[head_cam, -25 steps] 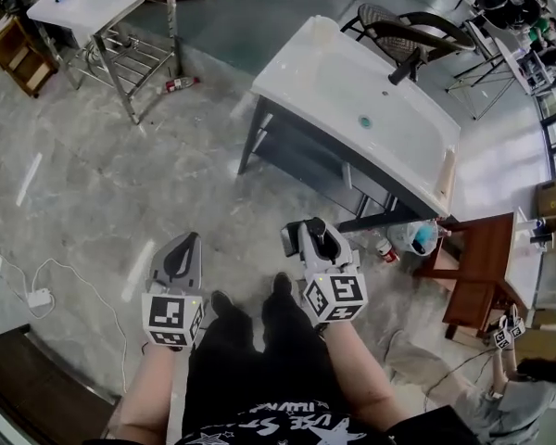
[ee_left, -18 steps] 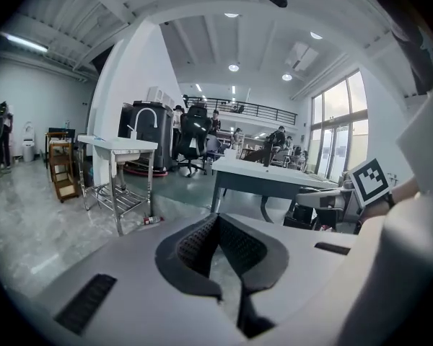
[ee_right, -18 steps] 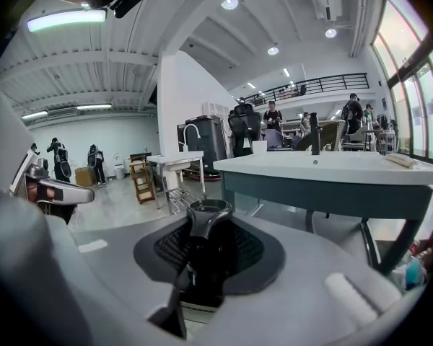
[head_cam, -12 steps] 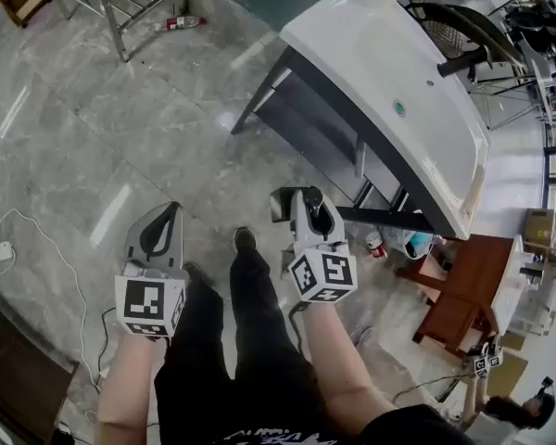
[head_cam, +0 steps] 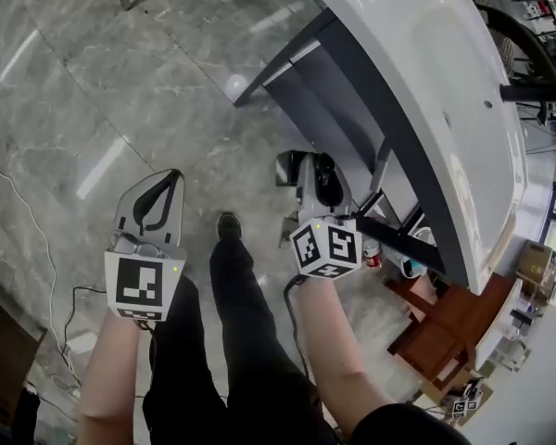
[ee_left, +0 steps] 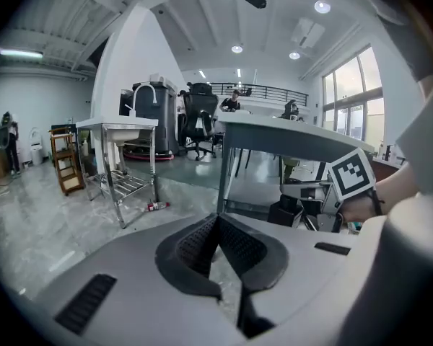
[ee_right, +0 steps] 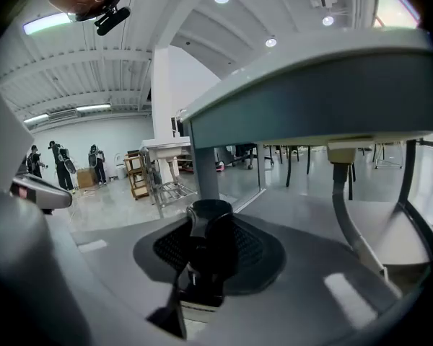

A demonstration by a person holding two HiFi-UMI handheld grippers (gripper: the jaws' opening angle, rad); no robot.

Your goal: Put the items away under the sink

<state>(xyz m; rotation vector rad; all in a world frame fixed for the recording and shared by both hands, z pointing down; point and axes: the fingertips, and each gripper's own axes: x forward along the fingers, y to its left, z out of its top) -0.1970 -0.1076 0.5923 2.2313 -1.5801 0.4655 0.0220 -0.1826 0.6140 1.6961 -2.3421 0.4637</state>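
Here, the right gripper [head_cam: 310, 163] clamps a black item [ee_right: 209, 254] — bottle, perhaps.

Grey left claw [head_cam: 174, 176] and right claw [head_cam: 308, 163] bear black-and-white marker cubes [head_cam: 140, 286]; black trousers [head_cam: 236, 360], shoe [head_cam: 228, 224].

sink [head_cam: 445, 82] white | stand [head_cam: 394, 137] dark grey | floor [head_cam: 93, 91] grey marbled | bottle [ee_right: 209, 236] black

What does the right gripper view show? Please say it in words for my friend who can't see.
The right gripper is shut on a black item, just below the front edge of the sink. A grey shelf under the sink lies to the right. A shiny floor with a metal table stretches away behind.
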